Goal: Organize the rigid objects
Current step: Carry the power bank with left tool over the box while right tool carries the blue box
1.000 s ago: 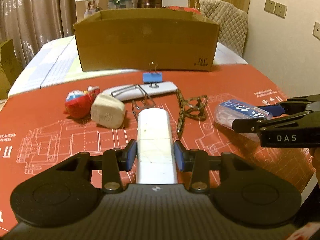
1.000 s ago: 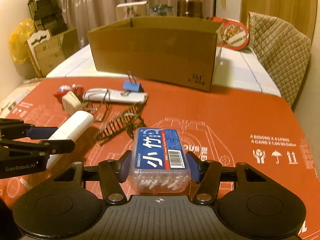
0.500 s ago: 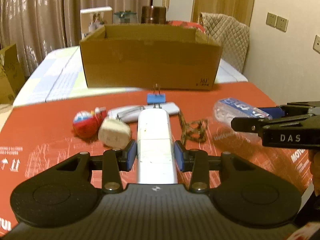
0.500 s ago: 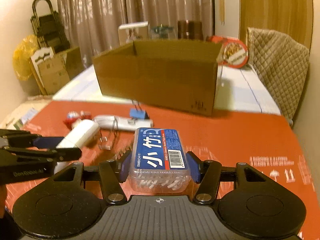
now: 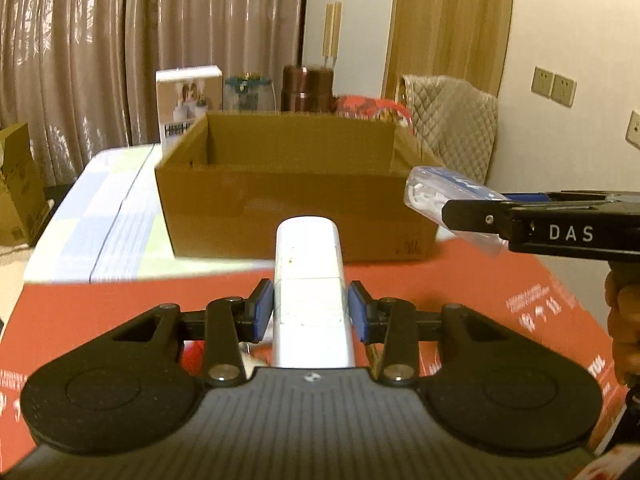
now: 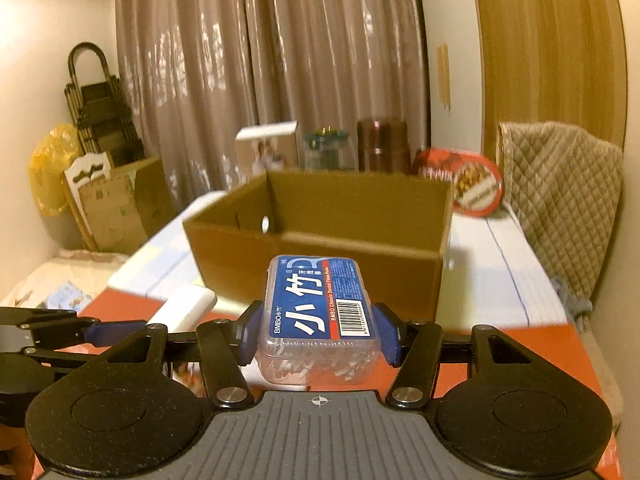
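My left gripper (image 5: 310, 310) is shut on a long white bar-shaped object (image 5: 309, 280), which sticks forward toward the open cardboard box (image 5: 296, 216). In the right wrist view my right gripper (image 6: 318, 338) is shut on a clear floss-pick box with a blue label (image 6: 318, 312), held above the red mat in front of the cardboard box (image 6: 320, 268). The right gripper (image 5: 472, 210) and its floss-pick box (image 5: 444, 192) show at the right of the left wrist view. At the left of the right wrist view, the left gripper (image 6: 92, 334) holds the white object (image 6: 184, 308).
The red printed mat (image 5: 480, 292) covers the near table; a pale cloth (image 5: 108, 216) lies beyond it. Behind the box stand a white carton (image 5: 188, 100), a jar, a brown canister (image 5: 306, 88) and a red round tin (image 6: 468, 186). A quilted chair (image 6: 560, 184) is at right.
Both grippers have risen with their loads and moved toward the cardboard box. The loose items on the mat have dropped out of view below the grippers.
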### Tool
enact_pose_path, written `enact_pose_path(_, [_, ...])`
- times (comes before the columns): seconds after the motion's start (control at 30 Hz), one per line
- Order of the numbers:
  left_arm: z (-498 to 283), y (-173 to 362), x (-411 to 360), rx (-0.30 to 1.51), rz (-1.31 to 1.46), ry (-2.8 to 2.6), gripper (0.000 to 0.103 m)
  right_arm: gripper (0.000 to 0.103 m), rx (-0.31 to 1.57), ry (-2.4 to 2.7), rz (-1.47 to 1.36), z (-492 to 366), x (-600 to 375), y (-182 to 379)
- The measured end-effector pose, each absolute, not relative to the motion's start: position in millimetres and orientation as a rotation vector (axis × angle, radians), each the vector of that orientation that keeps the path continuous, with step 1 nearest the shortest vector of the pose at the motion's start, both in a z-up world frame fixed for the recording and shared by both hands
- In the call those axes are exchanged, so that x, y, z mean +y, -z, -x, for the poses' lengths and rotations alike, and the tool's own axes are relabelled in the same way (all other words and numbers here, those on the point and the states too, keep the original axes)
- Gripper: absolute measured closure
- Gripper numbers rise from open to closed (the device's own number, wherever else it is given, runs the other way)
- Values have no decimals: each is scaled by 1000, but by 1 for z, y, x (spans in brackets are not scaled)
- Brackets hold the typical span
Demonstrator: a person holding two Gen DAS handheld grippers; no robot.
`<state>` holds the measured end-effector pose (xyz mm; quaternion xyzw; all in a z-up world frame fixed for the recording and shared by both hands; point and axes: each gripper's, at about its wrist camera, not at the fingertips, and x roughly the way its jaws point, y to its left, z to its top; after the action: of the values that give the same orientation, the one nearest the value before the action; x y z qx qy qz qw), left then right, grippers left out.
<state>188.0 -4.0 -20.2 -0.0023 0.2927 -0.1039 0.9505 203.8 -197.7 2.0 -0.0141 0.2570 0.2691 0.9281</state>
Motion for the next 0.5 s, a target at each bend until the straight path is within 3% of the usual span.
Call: enact_pose_path(0.5, [-309, -17, 1, 501, 6, 241, 68, 49, 471, -455, 4, -311, -179, -18])
